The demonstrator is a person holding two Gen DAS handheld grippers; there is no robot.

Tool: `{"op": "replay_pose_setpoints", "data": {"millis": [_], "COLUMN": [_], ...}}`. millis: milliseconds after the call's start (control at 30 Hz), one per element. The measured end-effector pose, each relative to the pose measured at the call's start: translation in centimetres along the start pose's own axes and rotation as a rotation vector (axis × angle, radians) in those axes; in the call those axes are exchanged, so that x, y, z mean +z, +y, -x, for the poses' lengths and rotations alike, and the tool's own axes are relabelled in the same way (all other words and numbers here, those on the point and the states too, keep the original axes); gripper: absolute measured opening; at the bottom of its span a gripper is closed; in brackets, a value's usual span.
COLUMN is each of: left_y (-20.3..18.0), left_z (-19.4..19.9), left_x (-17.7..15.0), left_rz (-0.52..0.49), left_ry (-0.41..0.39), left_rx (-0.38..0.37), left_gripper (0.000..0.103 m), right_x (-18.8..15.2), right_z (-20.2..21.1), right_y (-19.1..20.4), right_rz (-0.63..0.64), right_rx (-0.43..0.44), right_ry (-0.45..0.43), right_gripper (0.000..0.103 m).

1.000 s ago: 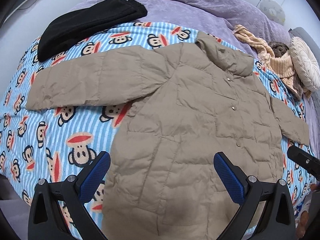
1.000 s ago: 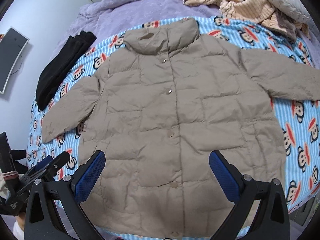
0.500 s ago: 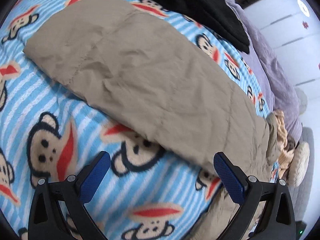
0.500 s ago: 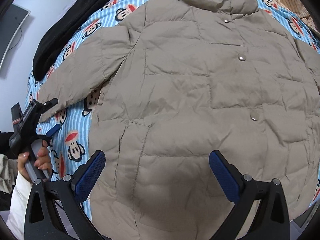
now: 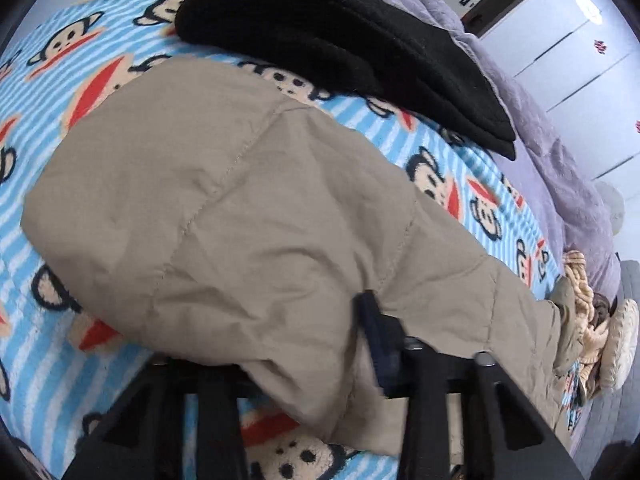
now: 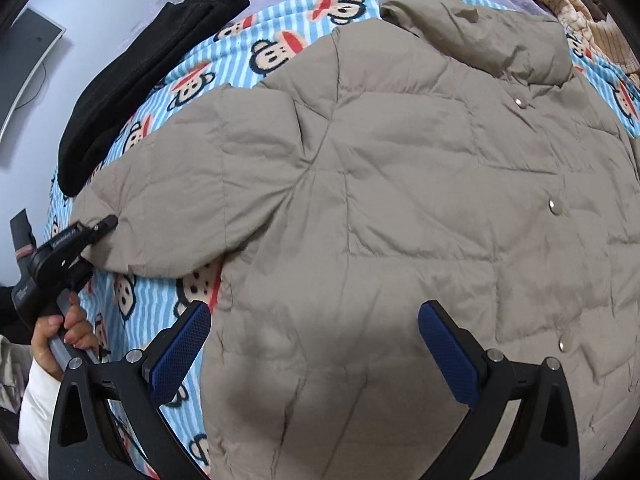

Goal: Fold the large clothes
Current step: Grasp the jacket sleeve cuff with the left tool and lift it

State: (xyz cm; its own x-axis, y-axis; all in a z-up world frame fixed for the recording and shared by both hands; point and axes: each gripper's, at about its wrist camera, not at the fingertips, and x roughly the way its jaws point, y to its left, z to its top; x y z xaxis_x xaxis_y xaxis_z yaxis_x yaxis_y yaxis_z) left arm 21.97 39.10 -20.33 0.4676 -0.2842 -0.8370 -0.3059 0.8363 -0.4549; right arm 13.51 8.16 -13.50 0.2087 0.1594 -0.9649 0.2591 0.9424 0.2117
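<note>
A large beige quilted puffer jacket with silver snap buttons lies spread front-up on a blue-and-white striped fleece blanket printed with cartoon monkey faces, its collar toward the far side of the bed. The jacket's sleeve stretches out over the blanket toward the bed's edge. The left gripper, held in a hand with a white sleeve below it, is at the cuff end of that sleeve; in the left wrist view one dark blue finger pad presses against the beige fabric and the other finger is hidden under the cloth, so the fingers look closed on the sleeve. In the right wrist view, its black tip touches the sleeve's end. The right gripper hovers over the lower body of the jacket with its blue-padded fingers spread wide and nothing between them; its left finger is over the blanket just beside the jacket's side edge, the right one over the jacket front. A folded black garment lies on the blanket beyond the sleeve, near a rumpled purple bedspread. A cream knitted cloth lies bunched past the collar.
</note>
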Motion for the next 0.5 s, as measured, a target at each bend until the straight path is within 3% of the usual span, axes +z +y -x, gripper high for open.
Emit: {"op": "replay_pose_setpoints", "data": {"millis": [67,100,133,200,367,500], "left_y": [0.2,-0.1,-0.6,-1.8,-6.0,-10.3], "left_z": [0.9,1.5,2.1,3.7,7.3,9.6], "left_x": [0.5,0.7,0.8,0.8,0.1,-0.8], "left_rz": [-0.003,-0.023,-0.051,-0.118,-0.289,-0.416], "left_ry": [-0.016,-0.038,-0.058,-0.101,-0.201,-0.252], "left_rx": [-0.028,-0.023,-0.014,-0.004,-0.021,-0.083], "left_gripper": [0.013,0.01,0.009,0.009,0.009,0.009], "right_x": [1.1,1.6,2.0,3.0,3.9,3.6], "right_z": [-0.3,-0.3,-0.6,-1.8,-4.8,-7.7], "right_y": [0.5,0.8,1.3,1.9,3.5,3.6], "right_rz": [-0.005,0.0,0.011,0.013,0.028,0.031], "right_rx": [0.015,0.022,0.026,0.064,0.147,0.171], "right_ry": [-0.041,-0.072,-0.085,-0.071,-0.061,0.015], "right_gripper": [0.1,0.083,0.051,0.021,0.016,0.016]}}
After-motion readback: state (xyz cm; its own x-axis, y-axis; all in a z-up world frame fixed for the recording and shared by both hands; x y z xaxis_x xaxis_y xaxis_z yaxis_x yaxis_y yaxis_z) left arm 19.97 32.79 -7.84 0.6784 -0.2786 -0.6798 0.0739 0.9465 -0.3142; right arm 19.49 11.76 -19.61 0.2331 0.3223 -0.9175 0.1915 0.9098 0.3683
